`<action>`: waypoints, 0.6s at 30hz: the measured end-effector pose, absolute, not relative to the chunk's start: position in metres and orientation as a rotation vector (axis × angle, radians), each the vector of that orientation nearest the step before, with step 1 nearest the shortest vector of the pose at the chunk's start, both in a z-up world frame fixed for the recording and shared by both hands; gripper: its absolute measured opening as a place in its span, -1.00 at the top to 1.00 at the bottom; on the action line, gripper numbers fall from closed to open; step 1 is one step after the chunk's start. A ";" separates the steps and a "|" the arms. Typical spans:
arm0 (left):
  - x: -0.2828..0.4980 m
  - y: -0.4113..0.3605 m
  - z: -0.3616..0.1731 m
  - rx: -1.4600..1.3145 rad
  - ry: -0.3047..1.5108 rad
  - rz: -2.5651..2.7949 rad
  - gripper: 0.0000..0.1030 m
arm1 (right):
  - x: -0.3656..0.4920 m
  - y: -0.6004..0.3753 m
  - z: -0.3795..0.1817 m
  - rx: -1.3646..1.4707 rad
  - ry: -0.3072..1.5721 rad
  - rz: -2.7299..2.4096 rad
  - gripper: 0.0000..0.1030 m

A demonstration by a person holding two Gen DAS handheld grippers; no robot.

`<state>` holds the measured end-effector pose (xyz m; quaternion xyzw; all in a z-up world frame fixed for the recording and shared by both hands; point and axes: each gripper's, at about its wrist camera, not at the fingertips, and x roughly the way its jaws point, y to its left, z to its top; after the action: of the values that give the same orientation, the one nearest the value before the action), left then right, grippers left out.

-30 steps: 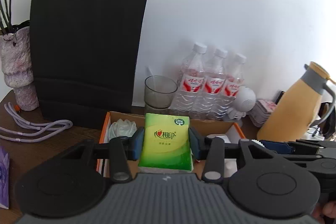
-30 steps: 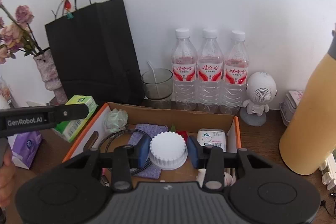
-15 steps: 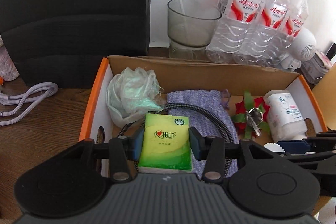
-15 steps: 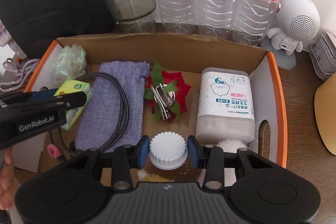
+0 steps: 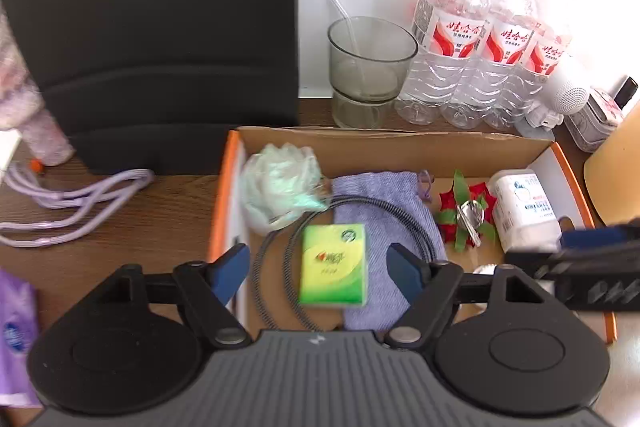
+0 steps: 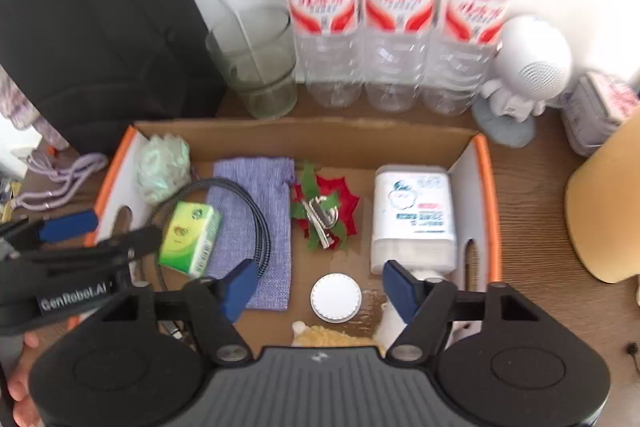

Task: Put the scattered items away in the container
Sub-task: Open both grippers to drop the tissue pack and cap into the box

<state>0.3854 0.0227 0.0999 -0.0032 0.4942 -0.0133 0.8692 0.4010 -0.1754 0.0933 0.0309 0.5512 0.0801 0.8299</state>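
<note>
Both tongs opening, nothing gripped: L (image 5: 318, 267) over 1 tissue pack (image 5: 334, 264), R (image 6: 320, 285) over 1 cap (image 6: 335, 297); 3 bottles (image 6: 398, 39).

Hovering over the cardboard box (image 5: 400, 147), left gripper (image 5: 318, 269) fingers (image 5: 230, 271) opening wide, green tissue pack (image 5: 334, 269) sitting loose between them on the purple pouch (image 5: 384, 211).

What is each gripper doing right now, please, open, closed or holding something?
Left gripper: jaws opening, green tissue pack released between them.
Right gripper: jaws opening, white cap released between them.
</note>
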 end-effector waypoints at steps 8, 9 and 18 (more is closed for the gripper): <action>0.334 0.030 0.130 -0.041 0.977 0.012 -0.75 | 0.358 -0.192 0.131 0.049 1.119 0.154 -0.63; 0.324 0.030 0.134 -0.063 0.949 0.008 -0.75 | 0.351 -0.193 0.132 0.039 1.101 0.151 -0.63; 0.233 0.010 0.158 -0.030 0.584 -0.044 -0.75 | 0.261 -0.190 0.134 -0.059 0.722 0.199 -0.64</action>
<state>0.2335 0.0100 0.1580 -0.0149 0.2880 -0.0219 0.9573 0.2615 -0.1904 0.1342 -0.0290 0.3524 0.0969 0.9304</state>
